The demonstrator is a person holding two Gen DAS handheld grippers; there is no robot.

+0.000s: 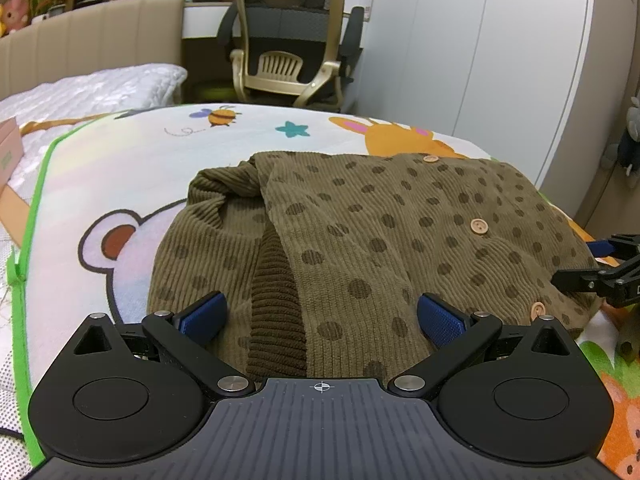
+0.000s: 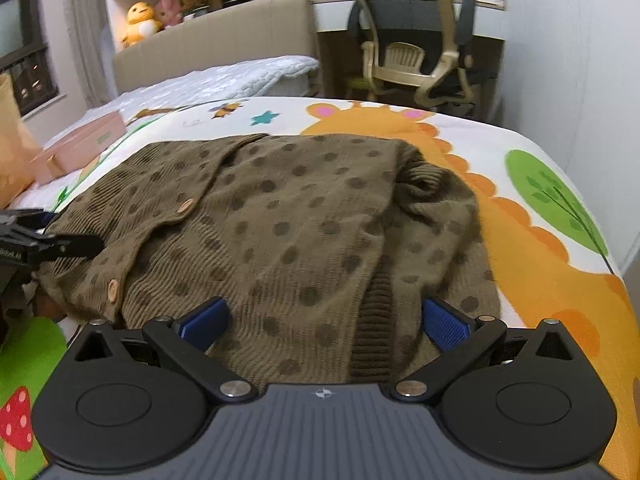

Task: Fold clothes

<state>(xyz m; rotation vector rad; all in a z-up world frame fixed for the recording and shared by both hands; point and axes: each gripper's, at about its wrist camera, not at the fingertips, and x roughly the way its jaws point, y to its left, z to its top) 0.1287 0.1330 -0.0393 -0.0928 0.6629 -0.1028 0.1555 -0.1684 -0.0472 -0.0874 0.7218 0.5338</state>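
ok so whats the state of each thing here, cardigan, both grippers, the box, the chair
cardigan: lying flat on the mat, both sleeves folded in over the front, buttons showing
left gripper: open, over the cardigan's near edge, holding nothing
right gripper: open, over the near edge by the ribbed cuff, holding nothing
cartoon mat: spread flat on the bed
pink box: closed, beside the mat
office chair: unoccupied, upright

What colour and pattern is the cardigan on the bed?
Olive-brown ribbed knit with darker brown polka dots; the cardigan shows sharpest in the left wrist view.
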